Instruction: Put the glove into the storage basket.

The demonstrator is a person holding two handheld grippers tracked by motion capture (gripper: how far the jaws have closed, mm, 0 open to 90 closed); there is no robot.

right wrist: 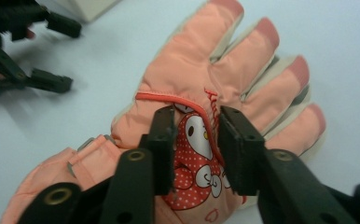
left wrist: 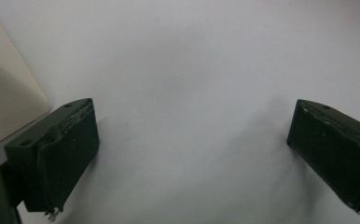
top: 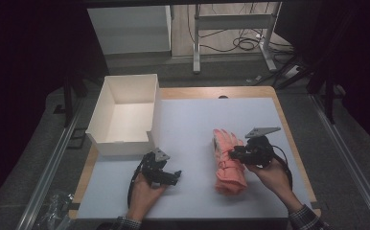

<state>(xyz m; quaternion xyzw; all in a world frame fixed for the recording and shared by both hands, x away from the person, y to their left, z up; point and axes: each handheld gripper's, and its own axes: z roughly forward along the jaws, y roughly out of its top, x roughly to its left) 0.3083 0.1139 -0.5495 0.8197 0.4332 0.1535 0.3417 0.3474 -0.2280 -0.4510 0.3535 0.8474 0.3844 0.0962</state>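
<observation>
Gloves (top: 228,162), a peach-pink pair stacked one on the other, lie on the white bench (top: 192,124), well to the right of the white box (top: 125,112), fingers pointing away from the person. In the right gripper view the top glove (right wrist: 215,88) shows a cartoon figure on a red dotted patch and a strap near the cuff. The right gripper (top: 235,154) sits over the back of that glove, right of the box; its jaws stand partly apart, straddling the printed patch, and it is hard to say whether their tips touch the fabric, but they do not clamp it. The left gripper (top: 175,175) rests low over the bare bench just in front of the box's near right corner, held in the person's left hand (top: 144,191). Its jaws are wide apart with nothing between them, and a corner of the box (left wrist: 5,98) shows beside them.
</observation>
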